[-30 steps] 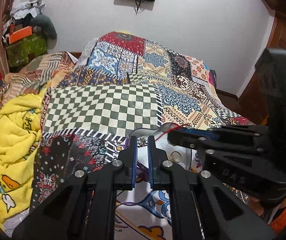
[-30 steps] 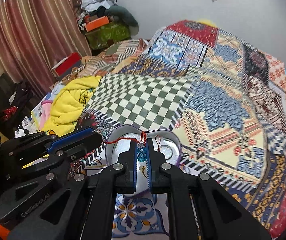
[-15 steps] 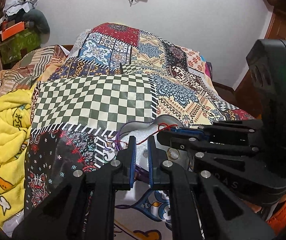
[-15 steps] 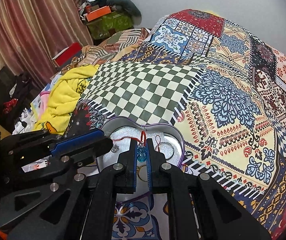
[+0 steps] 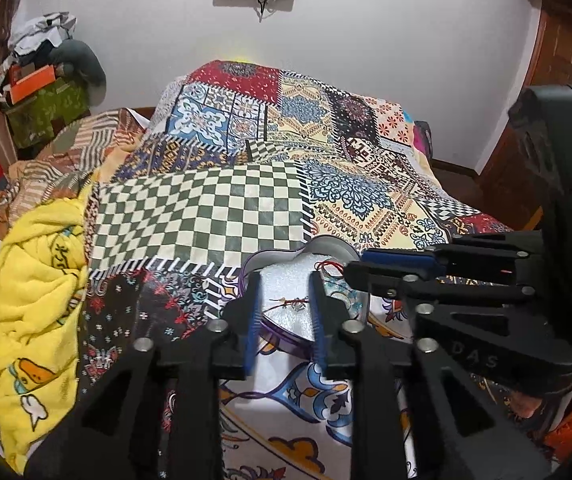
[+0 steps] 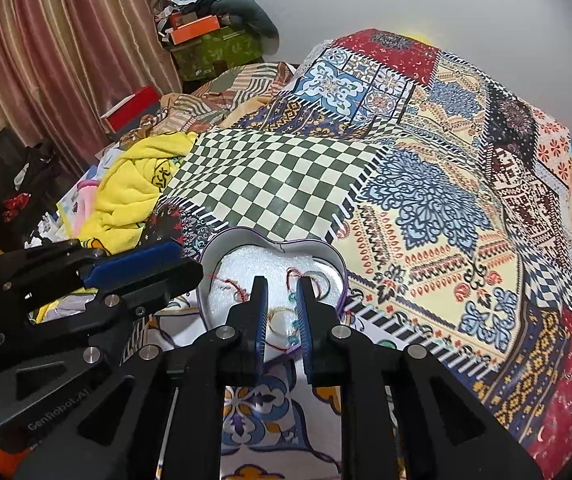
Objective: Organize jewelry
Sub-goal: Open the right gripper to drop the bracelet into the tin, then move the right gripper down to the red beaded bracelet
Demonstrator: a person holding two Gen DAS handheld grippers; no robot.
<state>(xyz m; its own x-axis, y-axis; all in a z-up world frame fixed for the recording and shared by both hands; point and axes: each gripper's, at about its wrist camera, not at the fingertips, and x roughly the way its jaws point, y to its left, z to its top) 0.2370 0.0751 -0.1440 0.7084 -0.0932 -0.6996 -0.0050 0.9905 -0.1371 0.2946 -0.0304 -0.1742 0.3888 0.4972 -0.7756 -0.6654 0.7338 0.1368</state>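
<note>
Now that the red string bracelet point(image 5: 292, 301) lies inside the heart tin point(image 6: 336, 268), we have just been opening our left tool point(image 5: 283, 312) and right tool point(image 6: 279, 312); both hang apart over the tin, holding nothing, so it rests flat there on the bed point(image 6: 426, 200).

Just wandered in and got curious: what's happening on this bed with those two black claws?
A person is sorting jewelry into a heart-shaped tin on the patchwork bedspread, with a handheld claw in each hand. Both the left claw and the right claw have just been opening above the tin, and neither grips anything. A red string bracelet and a blue beaded piece lie on the white padding inside.
</note>
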